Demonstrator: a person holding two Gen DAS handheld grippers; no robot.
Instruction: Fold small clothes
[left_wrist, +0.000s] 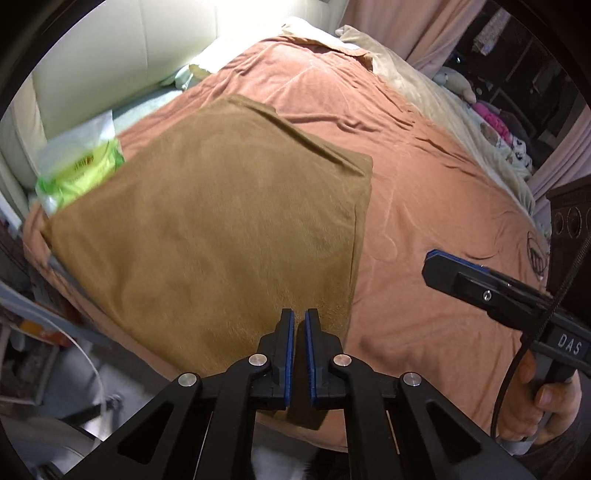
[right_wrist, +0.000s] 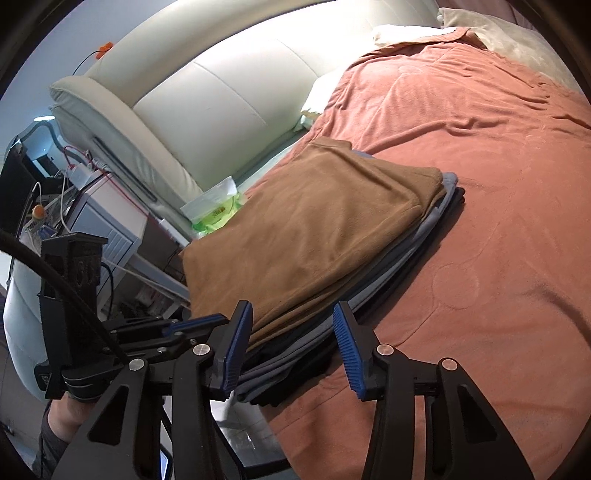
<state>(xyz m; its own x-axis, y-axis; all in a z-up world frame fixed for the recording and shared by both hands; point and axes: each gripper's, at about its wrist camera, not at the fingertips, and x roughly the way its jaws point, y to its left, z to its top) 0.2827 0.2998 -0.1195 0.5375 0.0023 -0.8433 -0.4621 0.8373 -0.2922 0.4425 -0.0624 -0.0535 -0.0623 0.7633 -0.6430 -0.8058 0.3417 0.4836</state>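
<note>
Your left gripper (left_wrist: 299, 325) hung over the near edge of the brown garment (left_wrist: 207, 236), its blue pads (left_wrist: 290, 354) drawn almost together with only a thin slit between them and no cloth caught in that slit. The lower part of the jaws covered the garment's near hem, so you could not see whether the tips brushed the fabric.

Your right gripper (right_wrist: 292, 314) stood released, jaws apart, with the near corner of the stack (right_wrist: 314, 295) showing in the gap between them. The pads (right_wrist: 349, 354) did not press on anything. In the left wrist view the same gripper came in from the right edge, seen side-on, with your hand (left_wrist: 546, 398) on its handle cut off by the frame.

The brown garment lay folded flat on top of the stack, on the orange blanket (right_wrist: 498, 184), near the bed's corner by the cream headboard (right_wrist: 207, 103). Beneath it only thin edges showed: a grey-blue layer and something dark, too compressed to count or name.

A green packet (left_wrist: 79, 166) lay just beside the stack's far corner, blurred in the left view, its print unreadable. The far side of the bed held a beige cover (left_wrist: 424, 88), and the clutter beyond it was too dark and small to make out
</note>
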